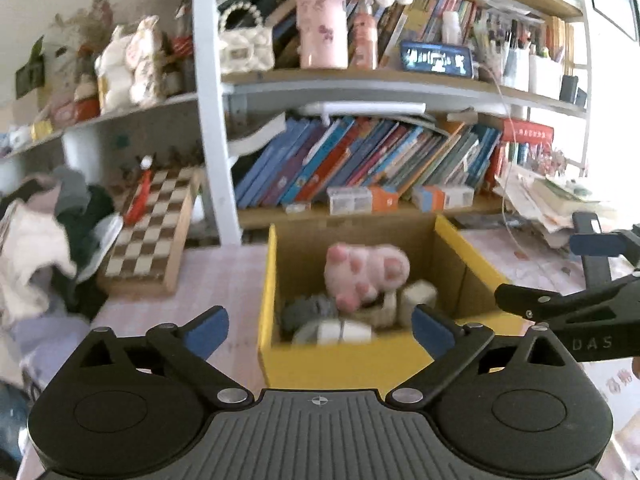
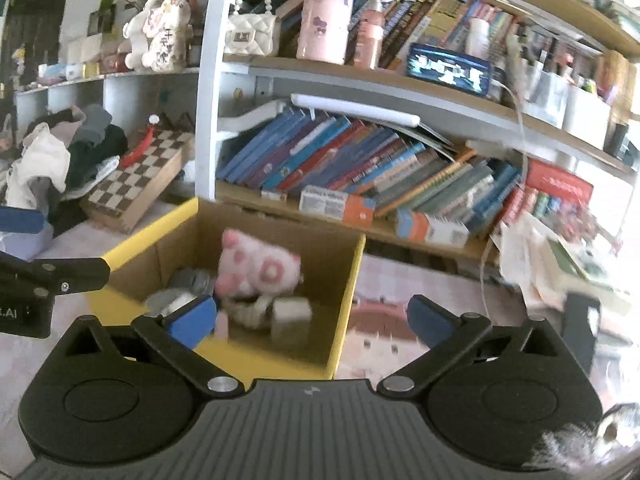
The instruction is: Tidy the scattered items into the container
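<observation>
Both the left tool (image 1: 320,330) and right tool (image 2: 312,316) are being held spread, empty, above the pink counter (image 1: 216,280), faced by crowded bookshelves (image 1: 360,160).

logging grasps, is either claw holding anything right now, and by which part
Nothing is held: the left claw and right claw are both open and empty.

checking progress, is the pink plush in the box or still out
In. The pink plush lies inside the yellow box, on top of grey items.
</observation>
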{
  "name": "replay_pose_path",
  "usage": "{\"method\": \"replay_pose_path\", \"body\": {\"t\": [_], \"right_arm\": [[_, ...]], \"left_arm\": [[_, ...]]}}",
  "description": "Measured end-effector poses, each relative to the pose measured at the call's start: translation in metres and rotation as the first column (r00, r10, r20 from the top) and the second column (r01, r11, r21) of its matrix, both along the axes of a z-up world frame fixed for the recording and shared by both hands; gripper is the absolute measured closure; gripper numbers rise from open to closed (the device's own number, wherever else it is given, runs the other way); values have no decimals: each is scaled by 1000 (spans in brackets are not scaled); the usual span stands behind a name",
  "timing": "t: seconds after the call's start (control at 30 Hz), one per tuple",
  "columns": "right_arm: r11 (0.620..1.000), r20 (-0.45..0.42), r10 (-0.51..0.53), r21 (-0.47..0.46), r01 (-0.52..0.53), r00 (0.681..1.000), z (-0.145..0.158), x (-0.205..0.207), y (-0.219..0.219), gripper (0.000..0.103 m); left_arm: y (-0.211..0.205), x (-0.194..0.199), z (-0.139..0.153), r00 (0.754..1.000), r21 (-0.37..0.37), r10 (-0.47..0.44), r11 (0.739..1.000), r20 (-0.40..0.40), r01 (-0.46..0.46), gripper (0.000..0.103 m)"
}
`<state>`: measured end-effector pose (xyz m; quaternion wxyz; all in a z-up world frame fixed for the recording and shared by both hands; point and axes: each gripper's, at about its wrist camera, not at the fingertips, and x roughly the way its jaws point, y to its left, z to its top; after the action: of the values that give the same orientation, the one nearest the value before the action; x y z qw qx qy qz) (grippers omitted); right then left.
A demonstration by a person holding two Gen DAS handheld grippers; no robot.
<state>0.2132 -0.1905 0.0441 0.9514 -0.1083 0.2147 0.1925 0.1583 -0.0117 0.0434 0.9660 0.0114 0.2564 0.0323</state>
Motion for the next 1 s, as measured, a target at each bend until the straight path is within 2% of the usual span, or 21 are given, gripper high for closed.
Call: {"method": "replay_pose_path", "body": {"t": [0.1, 0.3, 0.53, 0.73, 0.83, 1.0], "right_arm": [[998, -14, -49, 31, 50, 999, -8, -27, -2, 0], [982, -113, -152, 97, 163, 982, -24, -70, -13, 0], [976, -207, -188, 68, 206, 960, -48, -109, -21, 0], [979, -191, -185, 54, 199, 964, -48, -127, -16, 0], [980, -180, -185, 42, 195, 966, -48, -130, -13, 0], [981, -159, -179, 39, 188, 971, -45, -135, -12, 0]], "left_arm": [[-2, -21, -8, 999, 10, 3, 1000, -38, -3, 2], [-4, -58, -24, 997, -1, 29, 1000, -76, -29, 1], [-16, -83, -42, 990, 44, 21, 999, -141, -15, 1], [-10, -101, -40, 990, 52, 57, 997, -127, -51, 1], [-9, -107, -36, 991, 38, 49, 998, -123, -45, 1], [-13, -116, -28, 997, 56, 19, 998, -75, -14, 0]]}}
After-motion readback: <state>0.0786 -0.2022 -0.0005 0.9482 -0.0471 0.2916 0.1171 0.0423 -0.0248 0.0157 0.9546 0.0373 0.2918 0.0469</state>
